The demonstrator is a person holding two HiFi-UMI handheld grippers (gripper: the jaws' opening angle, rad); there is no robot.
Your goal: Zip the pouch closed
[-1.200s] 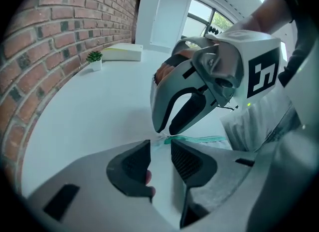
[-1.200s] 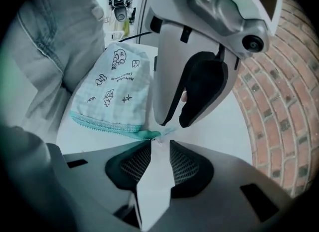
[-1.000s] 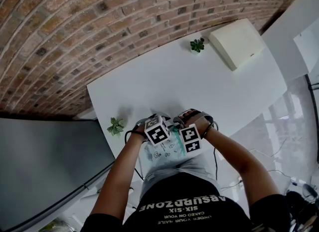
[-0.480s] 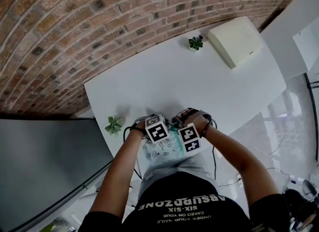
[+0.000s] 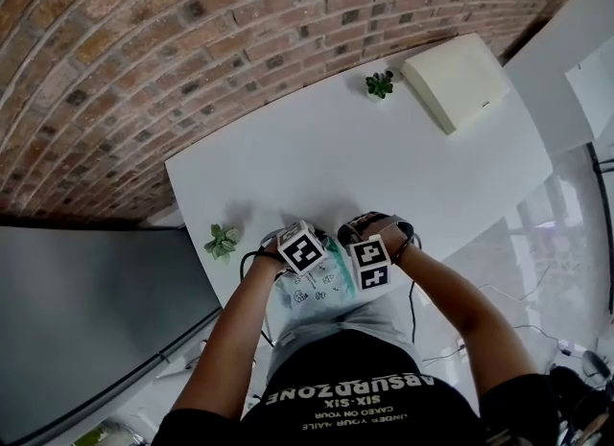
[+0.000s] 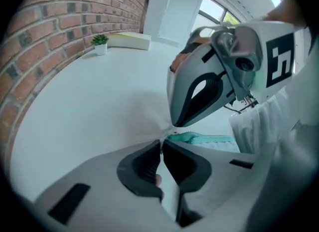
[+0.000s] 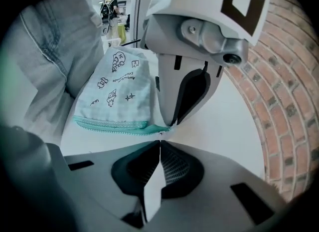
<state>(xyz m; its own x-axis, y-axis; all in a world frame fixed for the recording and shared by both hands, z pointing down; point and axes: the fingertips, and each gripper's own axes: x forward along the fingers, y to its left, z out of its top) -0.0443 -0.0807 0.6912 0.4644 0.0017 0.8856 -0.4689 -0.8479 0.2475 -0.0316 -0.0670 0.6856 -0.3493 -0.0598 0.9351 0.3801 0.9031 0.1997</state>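
A pale pouch [image 7: 119, 89] printed with doodles, with a teal zipper [image 7: 112, 123], lies at the near edge of the white table [image 5: 384, 166]. Both grippers meet tip to tip at its far end. My left gripper [image 6: 161, 143] has just been closing and pinches the teal end of the pouch [image 6: 199, 137]. My right gripper [image 7: 159, 143] has also just been closing, its pads together on a small zipper pull at that same end. In the head view the marker cubes of the left gripper [image 5: 302, 247] and right gripper [image 5: 367, 262] hide the jaws above the pouch [image 5: 321, 293].
A small potted plant [image 5: 223, 240] stands left of my hands. Another plant [image 5: 380, 84] sits at the table's far edge. A cream box [image 5: 456, 80] lies at the far right corner. A brick wall [image 5: 192, 41] runs behind the table.
Both hands stay at the pouch's far end. The two marker cubes have rolled slightly.
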